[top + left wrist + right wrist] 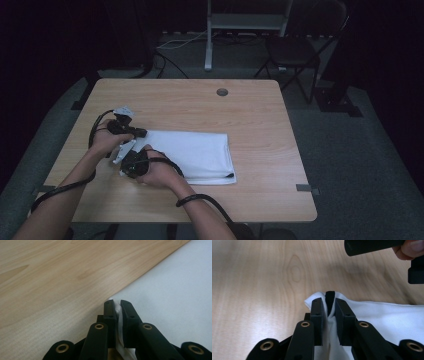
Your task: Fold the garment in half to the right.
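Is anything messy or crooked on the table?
Nothing much. The white cloth lies folded flat on the table, only its left edge bunched up where the left gripper and right gripper each pinch a corner. No spills or damage.

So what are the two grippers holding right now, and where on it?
Both pinch the folded white cloth at its left end: the left gripper at the far corner, the right gripper at the near corner.

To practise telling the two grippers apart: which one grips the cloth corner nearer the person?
The right gripper: it pinches the white cloth at its near left corner, while the left gripper holds the far left corner.
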`<state>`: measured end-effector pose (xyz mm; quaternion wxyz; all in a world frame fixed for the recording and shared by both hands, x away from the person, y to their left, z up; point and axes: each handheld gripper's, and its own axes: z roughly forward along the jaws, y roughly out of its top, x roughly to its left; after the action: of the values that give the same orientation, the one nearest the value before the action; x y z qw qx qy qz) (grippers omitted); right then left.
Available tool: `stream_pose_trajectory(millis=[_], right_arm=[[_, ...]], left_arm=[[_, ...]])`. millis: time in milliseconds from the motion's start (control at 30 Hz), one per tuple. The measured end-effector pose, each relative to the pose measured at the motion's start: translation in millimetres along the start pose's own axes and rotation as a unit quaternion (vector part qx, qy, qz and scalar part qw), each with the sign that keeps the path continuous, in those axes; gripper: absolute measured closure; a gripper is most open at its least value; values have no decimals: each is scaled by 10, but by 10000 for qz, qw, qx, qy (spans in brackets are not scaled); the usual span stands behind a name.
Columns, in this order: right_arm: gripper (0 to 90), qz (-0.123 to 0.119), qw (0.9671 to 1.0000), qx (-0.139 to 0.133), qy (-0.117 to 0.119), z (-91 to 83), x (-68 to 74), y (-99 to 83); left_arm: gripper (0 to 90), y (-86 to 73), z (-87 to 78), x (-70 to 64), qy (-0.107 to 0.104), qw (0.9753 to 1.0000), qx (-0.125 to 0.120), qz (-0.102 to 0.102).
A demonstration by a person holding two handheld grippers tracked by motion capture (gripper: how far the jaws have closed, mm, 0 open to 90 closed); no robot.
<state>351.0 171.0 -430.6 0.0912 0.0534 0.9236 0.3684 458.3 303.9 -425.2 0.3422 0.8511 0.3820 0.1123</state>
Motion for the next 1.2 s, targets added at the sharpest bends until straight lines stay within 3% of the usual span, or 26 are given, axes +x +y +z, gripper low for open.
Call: stream_pose_trajectory(millis=[167,333,433,833,1200], right_arm=[[779,75,10000,31,-14,-6,-84,-14],[777,102,9999,-28,-98,3,-110,-26],[779,243,9996,-94,-84,17,-152,-37],[781,522,9982,-282,-50,-5,-174,-31],[778,694,9944,-788,-83,-209,-196,67]], left_arm=[[837,28,19,52,101,9999,-11,-139],[834,56,45,77,138,9998,-22,-126],[834,66,59,90,146,9997,-62,-201],[847,126,-39,53,126,9999,-92,-61],[848,338,-220,-26,282,9995,-63,149]])
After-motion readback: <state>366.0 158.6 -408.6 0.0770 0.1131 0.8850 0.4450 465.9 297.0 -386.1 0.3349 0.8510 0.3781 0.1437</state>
